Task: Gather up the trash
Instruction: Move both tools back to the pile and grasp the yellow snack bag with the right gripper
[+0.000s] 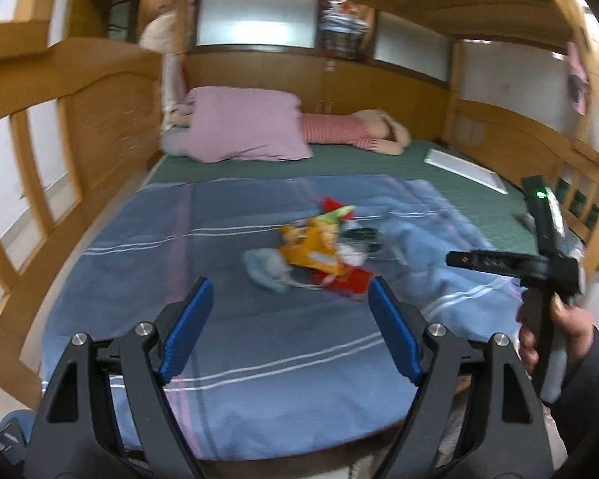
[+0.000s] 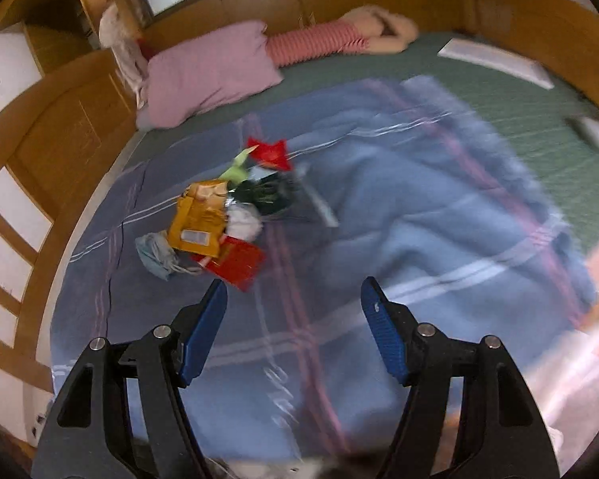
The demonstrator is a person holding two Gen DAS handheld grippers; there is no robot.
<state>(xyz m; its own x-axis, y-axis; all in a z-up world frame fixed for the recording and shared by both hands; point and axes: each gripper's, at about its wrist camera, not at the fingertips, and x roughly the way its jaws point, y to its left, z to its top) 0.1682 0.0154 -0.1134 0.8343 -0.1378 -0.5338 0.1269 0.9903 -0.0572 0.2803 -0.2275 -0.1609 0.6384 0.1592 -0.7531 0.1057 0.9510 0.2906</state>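
A pile of trash [image 1: 319, 251] lies in the middle of a blue striped blanket [image 1: 203, 239] on a bed: an orange snack bag [image 2: 197, 223], red wrappers [image 2: 239, 265], a pale blue crumpled mask [image 2: 155, 253], white tissue and dark scraps. My left gripper [image 1: 291, 299] hovers open over the near part of the blanket, short of the pile, nothing between its blue pads. My right gripper [image 2: 293, 299] is open too, empty, with the pile ahead and to its left. In the left wrist view a hand holds the right gripper's body [image 1: 547, 263] at the right edge.
A pink pillow [image 1: 245, 127] and a striped plush toy [image 1: 355, 131] lie at the head of the bed on a green sheet [image 1: 419, 163]. A white flat box [image 1: 465, 169] sits far right. Wooden bed rails [image 1: 72, 127] enclose the sides.
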